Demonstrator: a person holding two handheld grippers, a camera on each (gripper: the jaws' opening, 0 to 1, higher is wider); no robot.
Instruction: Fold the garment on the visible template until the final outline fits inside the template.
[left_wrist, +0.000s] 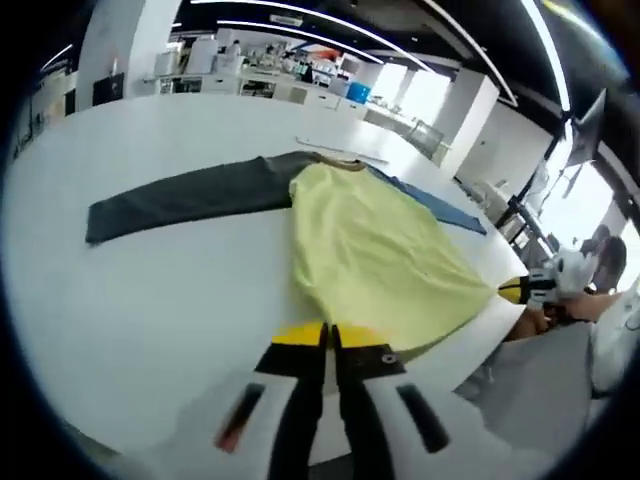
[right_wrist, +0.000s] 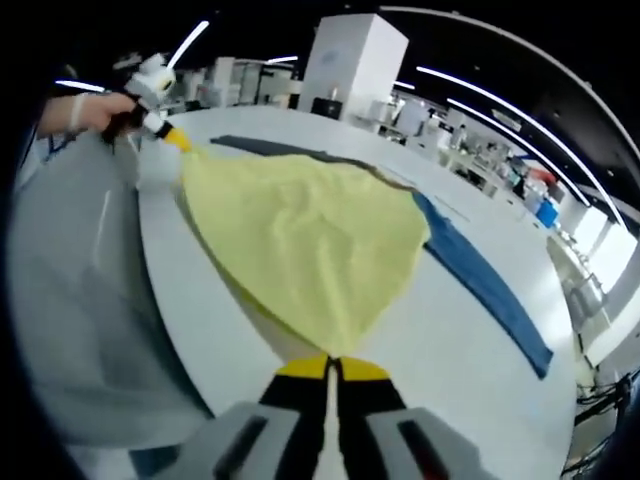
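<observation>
The left tool (left_wrist: 329, 335) has its two yellow-tipped jaws pressed together, and they are clenched on the near hem of the garment (left_wrist: 375, 245). The garment is yellow on the side that is turned up; it spreads away from this tool across the white tabletop (left_wrist: 150, 300) like a fan, wide near the tool and narrow at the far end. Beyond the yellow part, a dark grey sleeve (left_wrist: 185, 200) lies flat and stretched out to the left of the tool's line, and a blue sleeve (left_wrist: 440, 208) goes out to the right of it. At the far narrow end a small piece of collar can be seen, but it is too small to describe.

The right tool (right_wrist: 329, 368) is also closed, its yellow tips together on another corner of the same yellow hem, at the edge of the tabletop. In the right gripper view the cloth rises from this tool and widens toward the far left, where the left tool, held by a hand (right_wrist: 85, 110), grips the other corner. So the hem is held between the two tools, which are well apart. To the right of the right tool the blue sleeve lies long and straight on the tabletop.

A template outline I cannot make out on the tabletop.
</observation>
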